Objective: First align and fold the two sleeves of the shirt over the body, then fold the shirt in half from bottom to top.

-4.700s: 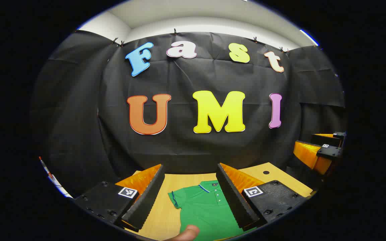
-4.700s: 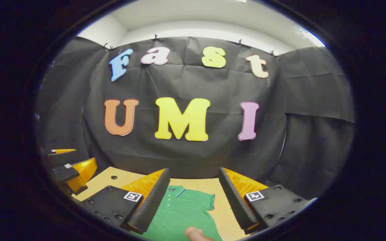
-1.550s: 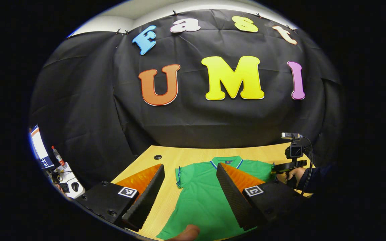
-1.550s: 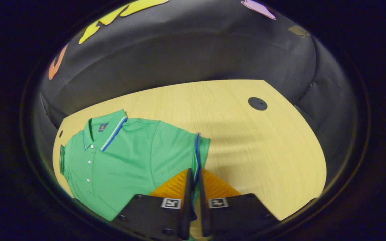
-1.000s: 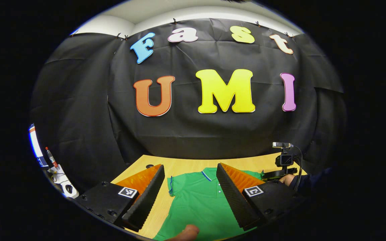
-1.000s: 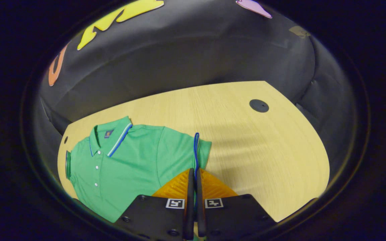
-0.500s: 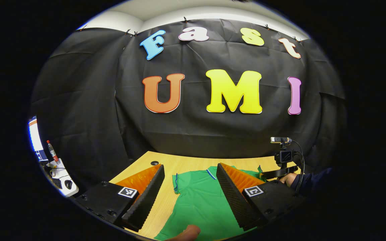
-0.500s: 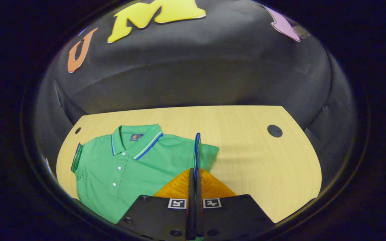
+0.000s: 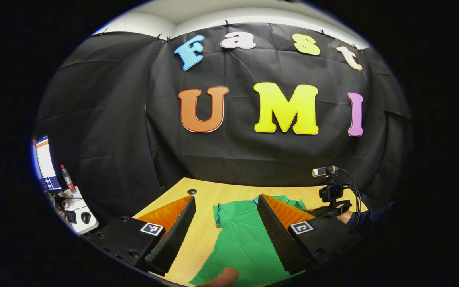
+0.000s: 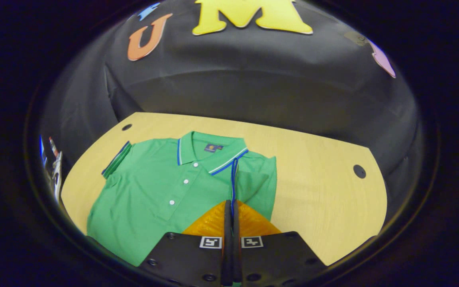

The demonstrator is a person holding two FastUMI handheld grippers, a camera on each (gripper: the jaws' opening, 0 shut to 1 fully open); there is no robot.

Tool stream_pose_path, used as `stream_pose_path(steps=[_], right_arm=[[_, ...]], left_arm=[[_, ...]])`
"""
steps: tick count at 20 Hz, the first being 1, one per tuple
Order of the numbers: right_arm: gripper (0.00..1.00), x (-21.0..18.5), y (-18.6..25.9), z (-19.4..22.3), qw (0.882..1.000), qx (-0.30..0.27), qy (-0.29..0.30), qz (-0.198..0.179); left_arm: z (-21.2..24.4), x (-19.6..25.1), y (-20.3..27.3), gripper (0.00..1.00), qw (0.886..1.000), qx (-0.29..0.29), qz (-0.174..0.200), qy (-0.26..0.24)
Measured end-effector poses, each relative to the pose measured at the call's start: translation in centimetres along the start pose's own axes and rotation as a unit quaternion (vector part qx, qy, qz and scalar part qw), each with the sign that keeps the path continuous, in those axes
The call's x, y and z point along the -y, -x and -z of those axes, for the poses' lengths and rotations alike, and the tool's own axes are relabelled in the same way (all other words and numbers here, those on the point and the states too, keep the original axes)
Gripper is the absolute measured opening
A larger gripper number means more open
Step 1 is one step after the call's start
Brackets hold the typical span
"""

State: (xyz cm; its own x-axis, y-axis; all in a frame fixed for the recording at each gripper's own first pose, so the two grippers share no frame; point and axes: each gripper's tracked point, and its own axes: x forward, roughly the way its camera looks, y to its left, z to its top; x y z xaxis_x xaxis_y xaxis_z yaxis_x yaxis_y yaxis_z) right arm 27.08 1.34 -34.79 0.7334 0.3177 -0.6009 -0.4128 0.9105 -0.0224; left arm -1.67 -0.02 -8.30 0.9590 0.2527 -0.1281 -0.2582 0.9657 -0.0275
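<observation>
Shirt [image 10: 153,191] sleeve [image 10: 253,179] pinched in right tool [image 10: 229,207], apparently over body.

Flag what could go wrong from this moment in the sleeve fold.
The right hand-held gripper is shut on the right sleeve only at its blue-trimmed cuff, so the thin edge could slip out mid-fold. The lifted sleeve already sits near the collar; released there, it might land skewed or cover the collar. The left hand-held gripper hangs open above the green shirt, pinning nothing, so the pull could drag the body across the table.
</observation>
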Motion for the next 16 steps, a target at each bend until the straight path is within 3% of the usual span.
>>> stream_pose_path(steps=[8,12,16], right_arm=[[0.03,-1.5,-0.8,2.8,0.999,-0.019,0.037,0.002],[0.03,-3.5,-0.5,3.5,0.999,-0.019,0.042,-0.016],[0.08,-3.8,-0.3,4.0,0.998,-0.021,0.056,0.004]], left_arm=[[1.0,-3.3,0.6,1.0,0.999,-0.012,-0.03,0.009],[1.3,-5.2,1.0,1.0,0.999,-0.01,-0.047,0.001],[2.3,-6.6,0.6,1.0,0.999,-0.02,-0.047,-0.01]])
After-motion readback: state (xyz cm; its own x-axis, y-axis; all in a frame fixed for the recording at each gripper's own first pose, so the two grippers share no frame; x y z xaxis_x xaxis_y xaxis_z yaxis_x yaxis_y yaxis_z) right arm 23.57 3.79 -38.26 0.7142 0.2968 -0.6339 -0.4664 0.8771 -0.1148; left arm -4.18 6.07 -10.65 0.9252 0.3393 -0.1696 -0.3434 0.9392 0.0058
